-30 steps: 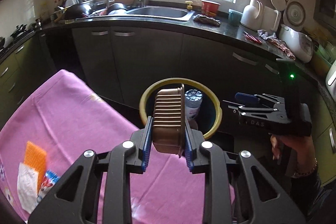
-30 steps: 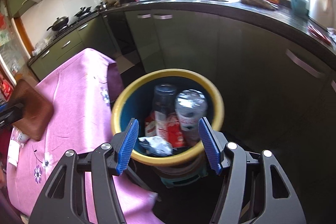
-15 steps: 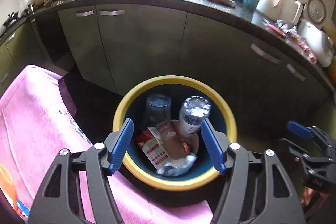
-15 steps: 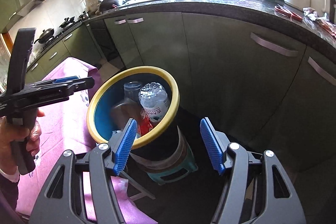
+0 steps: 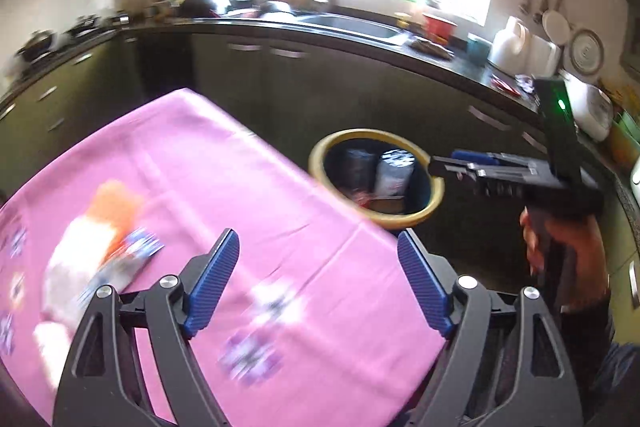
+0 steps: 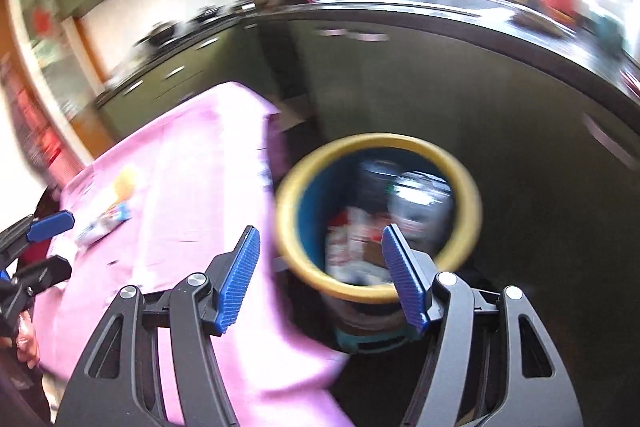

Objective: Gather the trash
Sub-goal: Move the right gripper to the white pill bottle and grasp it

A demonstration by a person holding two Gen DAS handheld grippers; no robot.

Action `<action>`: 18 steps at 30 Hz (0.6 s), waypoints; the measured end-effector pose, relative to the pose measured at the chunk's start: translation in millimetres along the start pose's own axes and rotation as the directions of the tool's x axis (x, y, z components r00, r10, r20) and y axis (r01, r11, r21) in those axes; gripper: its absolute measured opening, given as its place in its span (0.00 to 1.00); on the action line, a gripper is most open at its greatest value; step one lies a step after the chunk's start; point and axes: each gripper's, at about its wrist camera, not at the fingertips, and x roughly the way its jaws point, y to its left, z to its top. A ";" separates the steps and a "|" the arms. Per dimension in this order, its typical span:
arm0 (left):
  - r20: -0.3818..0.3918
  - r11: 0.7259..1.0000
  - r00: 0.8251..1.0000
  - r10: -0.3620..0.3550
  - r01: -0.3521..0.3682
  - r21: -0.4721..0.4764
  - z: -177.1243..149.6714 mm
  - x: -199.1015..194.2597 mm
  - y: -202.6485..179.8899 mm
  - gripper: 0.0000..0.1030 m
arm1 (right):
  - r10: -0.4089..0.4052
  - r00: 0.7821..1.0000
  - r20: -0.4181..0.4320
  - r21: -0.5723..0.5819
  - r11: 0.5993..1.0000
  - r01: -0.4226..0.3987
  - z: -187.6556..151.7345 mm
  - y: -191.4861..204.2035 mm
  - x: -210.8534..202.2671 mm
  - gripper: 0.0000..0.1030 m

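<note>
Left wrist view: my left tool [image 5: 318, 285] has just been opening; its jaws stand wide with nothing between them, over the pink cloth [image 5: 248, 187] on the desk. Blurred wrappers [image 5: 100, 251], probably paper and a packet, lie at the cloth's left. The yellow-rimmed bin [image 5: 376, 179] holds bottles. My right tool [image 5: 472, 165] reaches over its rim.

Right wrist view: my right tool [image 6: 320, 277] gapes empty above the bin [image 6: 378, 215]. The left tool [image 6: 42, 247] shows at the left edge.
</note>
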 end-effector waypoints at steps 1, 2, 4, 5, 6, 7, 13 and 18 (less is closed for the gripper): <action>0.006 1.000 1.000 0.026 -0.026 -0.015 -7.9 -10.3 9.8 0.76 | 0.025 1.000 -0.011 -0.035 0.999 -0.026 3.7 14.9 4.5 0.62; 0.010 0.998 0.998 0.059 -0.058 -0.035 -16.8 -21.5 21.1 0.76 | 0.047 0.999 -0.023 -0.074 0.996 -0.048 7.1 31.4 9.6 0.62; 0.010 0.989 0.992 0.126 -0.125 -0.076 -34.3 -41.9 43.9 0.76 | 0.083 0.995 -0.046 -0.156 0.984 -0.089 12.7 67.9 19.8 0.62; 0.006 0.983 0.988 0.157 -0.155 -0.095 -42.1 -50.8 55.0 0.76 | 0.103 0.993 -0.059 -0.199 0.974 -0.113 15.0 87.7 25.2 0.62; -0.003 0.975 0.982 0.188 -0.187 -0.119 -50.6 -59.5 67.0 0.76 | 0.127 0.989 -0.072 -0.240 0.960 -0.141 16.3 108.3 30.7 0.62; -0.013 0.969 0.978 0.208 -0.208 -0.136 -56.6 -65.2 75.3 0.76 | 0.150 0.985 -0.085 -0.275 0.947 -0.168 16.2 125.7 35.0 0.62; -0.051 0.917 0.945 0.322 -0.324 -0.233 -89.4 -95.4 125.4 0.76 | 0.211 0.960 -0.182 -0.491 0.827 -0.275 10.8 226.4 68.1 0.62; -0.021 0.891 0.931 0.365 -0.355 -0.284 -104.5 -134.0 152.3 0.76 | 0.283 0.920 -0.269 -0.491 0.782 -0.384 4.4 292.7 77.7 0.63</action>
